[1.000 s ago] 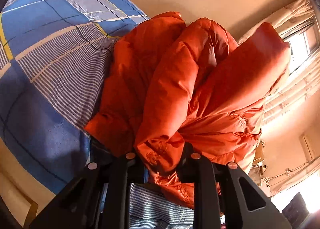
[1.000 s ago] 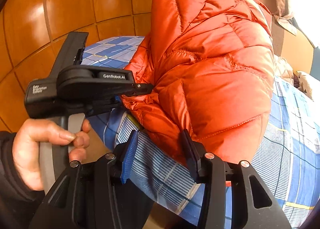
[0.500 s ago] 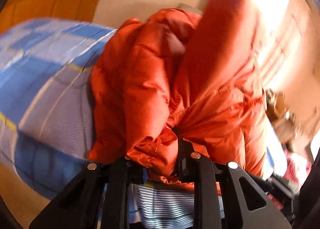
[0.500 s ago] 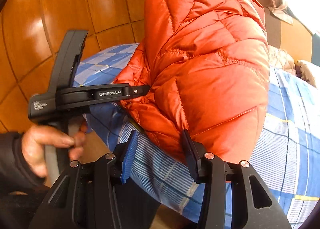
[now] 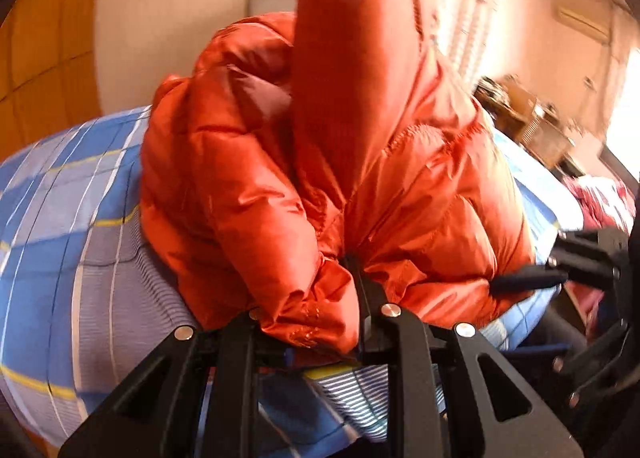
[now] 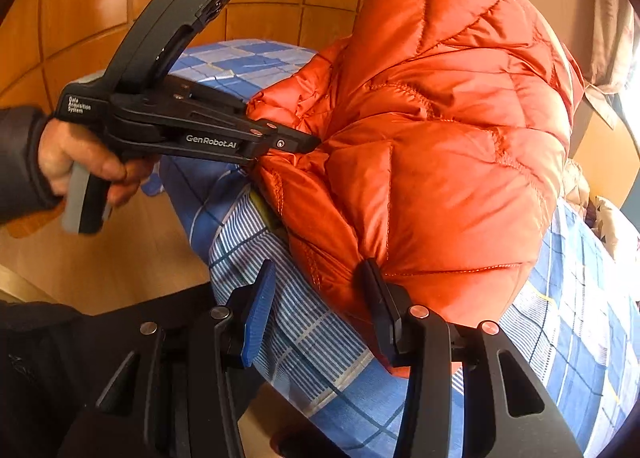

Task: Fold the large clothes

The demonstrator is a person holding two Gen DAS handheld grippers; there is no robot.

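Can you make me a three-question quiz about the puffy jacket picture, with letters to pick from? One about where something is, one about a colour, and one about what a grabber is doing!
1. Where does the jacket lie?
A. on the bed
B. on the wooden floor
C. on a chair

2. What colour is the jacket?
A. green
B. orange
C. white

3. What is the left gripper doing?
A. hanging open in the air
B. pinching a bunch of the jacket
C. holding a pillow

Answers:
1. A, the jacket sits piled on the blue checked bed cover.
2. B, the shiny quilted cloth is bright orange in both views.
3. B, orange cloth is squeezed between its fingers. The right gripper is different: its fingers stand apart, with only one of them against the jacket's edge.
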